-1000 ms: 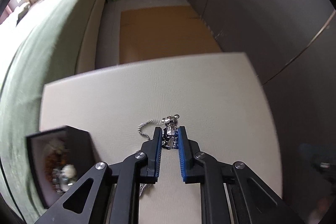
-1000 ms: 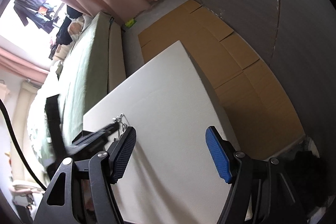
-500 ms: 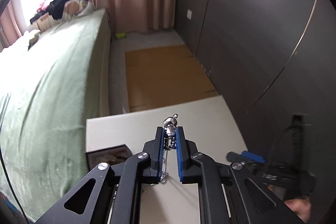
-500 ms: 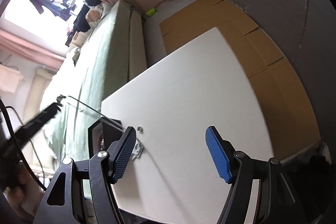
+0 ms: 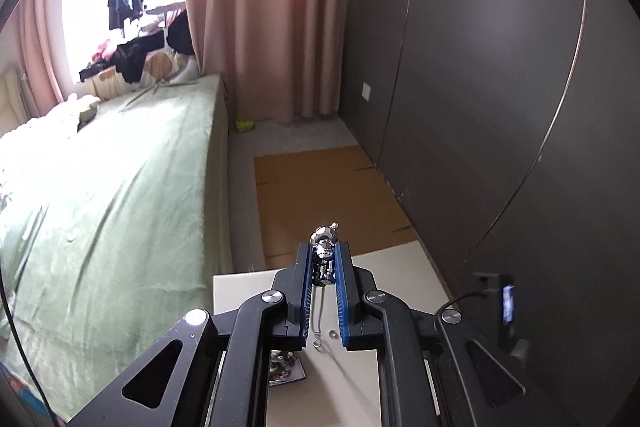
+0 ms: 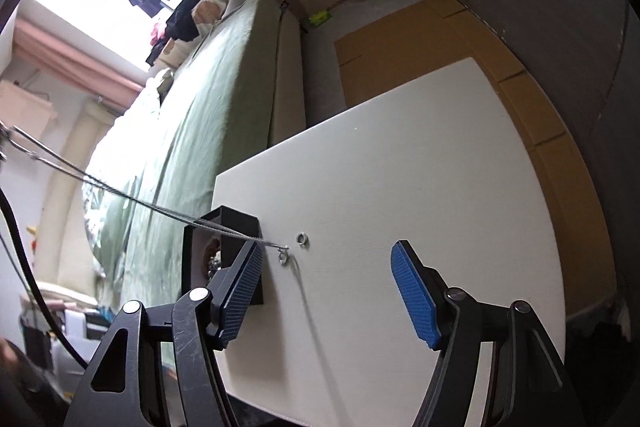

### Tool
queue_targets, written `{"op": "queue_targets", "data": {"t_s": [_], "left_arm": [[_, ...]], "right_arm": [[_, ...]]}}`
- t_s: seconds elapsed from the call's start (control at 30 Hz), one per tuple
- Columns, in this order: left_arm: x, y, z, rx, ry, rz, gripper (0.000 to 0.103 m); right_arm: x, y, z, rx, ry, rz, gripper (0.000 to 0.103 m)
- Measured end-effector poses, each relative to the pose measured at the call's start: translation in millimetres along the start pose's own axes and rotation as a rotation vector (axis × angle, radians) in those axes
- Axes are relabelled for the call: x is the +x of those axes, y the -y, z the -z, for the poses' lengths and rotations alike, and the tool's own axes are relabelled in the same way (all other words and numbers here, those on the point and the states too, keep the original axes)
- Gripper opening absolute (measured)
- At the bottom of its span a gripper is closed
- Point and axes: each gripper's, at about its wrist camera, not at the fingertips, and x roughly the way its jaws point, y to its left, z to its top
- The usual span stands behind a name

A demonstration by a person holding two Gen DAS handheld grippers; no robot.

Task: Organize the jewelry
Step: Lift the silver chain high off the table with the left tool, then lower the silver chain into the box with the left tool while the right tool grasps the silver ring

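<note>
My left gripper (image 5: pixel 323 261) is shut on a silver figurine pendant (image 5: pixel 324 251) and holds it high above the white table (image 5: pixel 400 267). Its chain (image 5: pixel 319 315) hangs down between the fingers, ending in a clasp just above the table. In the right wrist view the chain (image 6: pixel 140 203) runs taut from the upper left down to the clasp (image 6: pixel 283 257). A small silver ring (image 6: pixel 301 238) lies on the table beside the clasp. A black jewelry box (image 6: pixel 224 247) with beads inside stands at the table's left edge. My right gripper (image 6: pixel 326 281) is open and empty, low over the table.
A green-covered bed (image 5: pixel 100 207) runs along the left of the table. Flattened cardboard (image 5: pixel 328 195) lies on the floor beyond it. A dark grey wall (image 5: pixel 500 107) stands to the right. Pink curtains (image 5: pixel 260 7) hang at the back.
My left gripper has lifted the pendant from the table up high, drawing the chain out beneath it. The right gripper has stayed open over the table, shifting slightly.
</note>
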Motion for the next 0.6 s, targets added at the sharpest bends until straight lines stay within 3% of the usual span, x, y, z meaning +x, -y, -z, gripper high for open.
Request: {"op": "queue_targets", "data": {"t_s": [0.17, 0.37, 0.6], "left_arm": [[-22, -13, -13, -0.006, 0.039, -0.020, 0.011], [-44, -35, -27, -0.030, 0.075, -0.051, 0.011], [-56, -51, -32, -0.042, 0.092, -0.070, 0.011]], "right_arm": [[22, -10, 0, -0.042, -0.040, 0.018, 0.044], [65, -33, 2, -0.131, -0.109, 0.083, 0.039], [93, -58, 6, -0.230, -0.128, 0.156, 0.030]]}}
